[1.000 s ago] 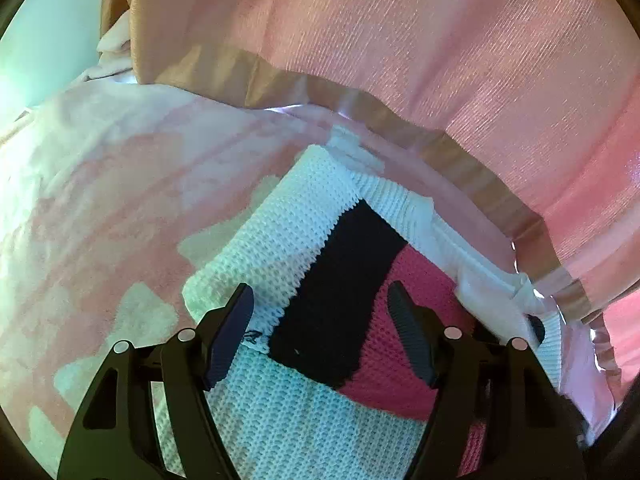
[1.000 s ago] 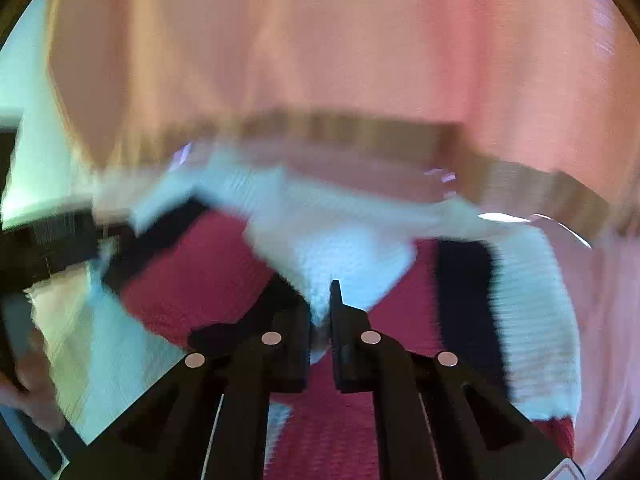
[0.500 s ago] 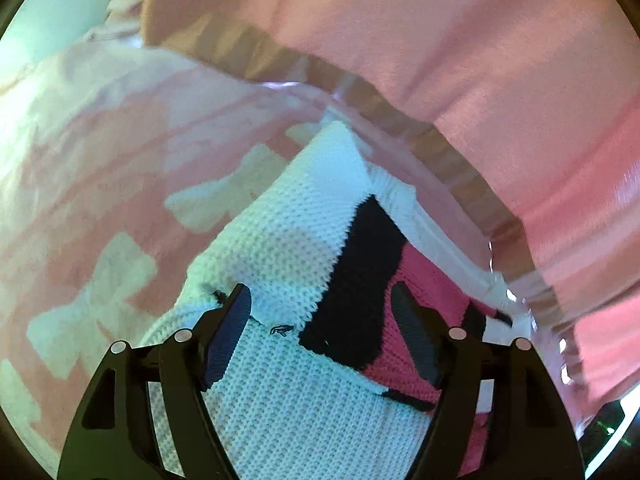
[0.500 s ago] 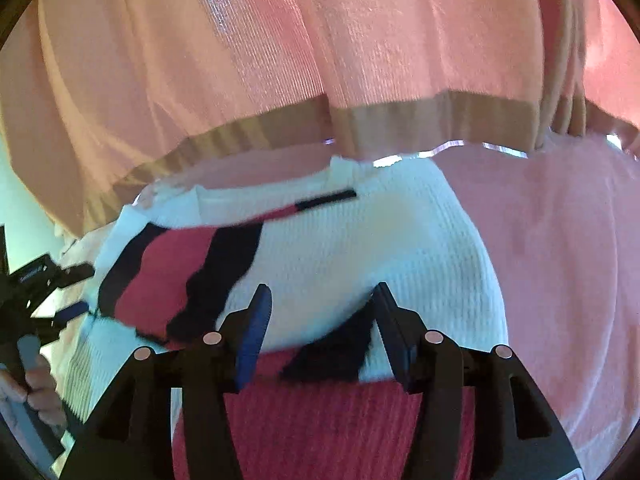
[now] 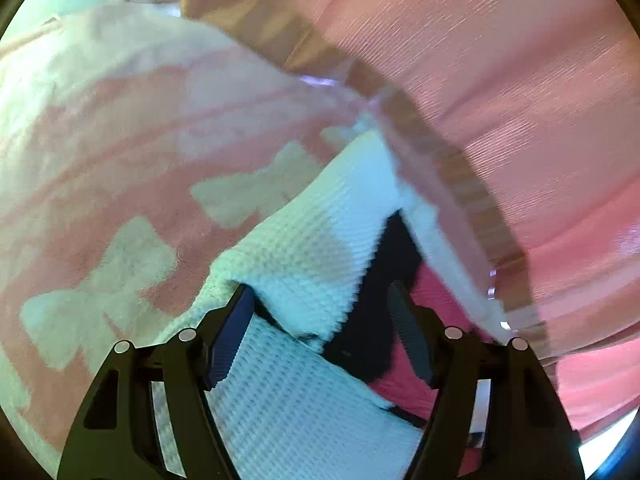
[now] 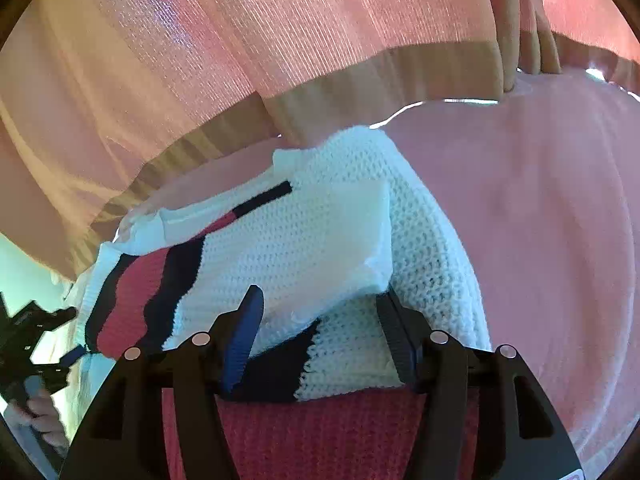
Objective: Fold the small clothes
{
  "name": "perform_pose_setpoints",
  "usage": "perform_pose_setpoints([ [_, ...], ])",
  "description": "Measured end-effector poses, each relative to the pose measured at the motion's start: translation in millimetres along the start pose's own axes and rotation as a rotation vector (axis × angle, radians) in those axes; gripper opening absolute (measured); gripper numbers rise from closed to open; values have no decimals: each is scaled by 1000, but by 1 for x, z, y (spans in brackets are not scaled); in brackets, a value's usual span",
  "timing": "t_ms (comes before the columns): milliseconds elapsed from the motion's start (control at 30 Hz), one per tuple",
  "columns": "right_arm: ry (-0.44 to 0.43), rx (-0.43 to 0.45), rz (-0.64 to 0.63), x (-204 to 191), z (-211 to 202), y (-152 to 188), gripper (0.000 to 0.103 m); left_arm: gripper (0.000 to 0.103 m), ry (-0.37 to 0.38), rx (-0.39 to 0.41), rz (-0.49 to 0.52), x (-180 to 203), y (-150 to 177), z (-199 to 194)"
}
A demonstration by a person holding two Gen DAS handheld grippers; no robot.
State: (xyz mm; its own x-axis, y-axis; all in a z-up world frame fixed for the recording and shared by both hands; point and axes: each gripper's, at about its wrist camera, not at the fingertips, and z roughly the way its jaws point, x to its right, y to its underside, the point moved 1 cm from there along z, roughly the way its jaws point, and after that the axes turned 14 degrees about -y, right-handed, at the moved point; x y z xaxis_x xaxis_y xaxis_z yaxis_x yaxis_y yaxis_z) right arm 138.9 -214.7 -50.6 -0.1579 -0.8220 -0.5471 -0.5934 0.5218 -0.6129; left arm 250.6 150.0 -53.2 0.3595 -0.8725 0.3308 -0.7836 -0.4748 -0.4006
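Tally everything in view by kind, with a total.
Knit sweaters: 1, white, black and red sweater
Bed covers: 1, pink bow-print blanket
Curtains: 1, pink curtain
Grippers: 2, left gripper and right gripper, both with fingers apart
Total: 5

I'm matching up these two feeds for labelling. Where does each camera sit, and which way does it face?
Left wrist: on the left gripper, looking along open fingers at the sweater on the bow-print blanket.
Right wrist: on the right gripper, open over the sweater; the person's left hand shows.
Shared: sweater, pink curtain.
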Motion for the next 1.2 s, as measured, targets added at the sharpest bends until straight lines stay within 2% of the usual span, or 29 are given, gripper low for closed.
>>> perform_pose_setpoints([
  [67,17,-5,-27,-6,6,-3,54,57,13,-27,1,2,-1,14],
  [100,12,-14,-43,-10,11,-6,32,52,2,-9,22,5,-2,15],
  [133,-7,-26,-42,-12,16,-9,8,35,0,6,41,8,-2,15],
  [167,-30,-36,-30,-13,19,-11,7,22,5,17,71,13,-3,15],
  [233,-58,5,-62,-23,10,-20,6,15,25,51,73,16,-6,6],
  [267,-79,60,-105,-35,-5,-28,6,14,44,91,68,17,-8,-5],
  [367,-99,182,-180,-49,-38,-39,6,14,50,172,72,17,-9,-26],
  [400,-54,179,-219,-43,-35,-38,6,15,25,181,76,14,-8,-23],
  [500,17,-54,-118,1,20,-23,6,15,-42,68,66,5,1,15],
  [567,-1,-34,-108,5,17,-19,5,16,-31,79,41,1,3,16],
  [633,3,11,-141,-4,5,-20,7,18,-41,104,77,7,1,11],
  [700,76,-35,-171,-1,14,-16,12,20,-65,94,94,6,3,14],
  [733,78,-49,-154,5,14,-14,12,20,-62,86,88,5,2,12],
  [767,63,-34,-130,8,6,-13,13,21,-66,76,87,4,2,7],
  [800,90,-2,-117,9,-9,-13,17,22,-71,68,87,5,3,-4],
  [833,114,52,-116,5,-27,-12,25,23,-73,73,88,6,4,-11],
  [900,114,151,-161,-13,-56,-7,24,27,-83,92,89,10,11,-35],
  [933,83,151,-194,-26,-58,-8,16,29,-65,112,102,14,13,-44],
  [967,41,126,-227,-42,-54,-8,11,30,-49,141,142,21,14,-51],
  [1000,-18,76,-280,-68,-39,-10,3,30,-87,200,201,31,15,-62],
  [1067,-110,12,-370,-116,-5,-12,2,31,-133,322,242,41,11,-77],
  [1133,-144,-36,-447,-154,29,-10,2,38,-169,356,273,46,-1,-73],
  [1200,-190,-105,-472,-185,70,-4,1,39,-218,341,313,47,-14,-51],
])
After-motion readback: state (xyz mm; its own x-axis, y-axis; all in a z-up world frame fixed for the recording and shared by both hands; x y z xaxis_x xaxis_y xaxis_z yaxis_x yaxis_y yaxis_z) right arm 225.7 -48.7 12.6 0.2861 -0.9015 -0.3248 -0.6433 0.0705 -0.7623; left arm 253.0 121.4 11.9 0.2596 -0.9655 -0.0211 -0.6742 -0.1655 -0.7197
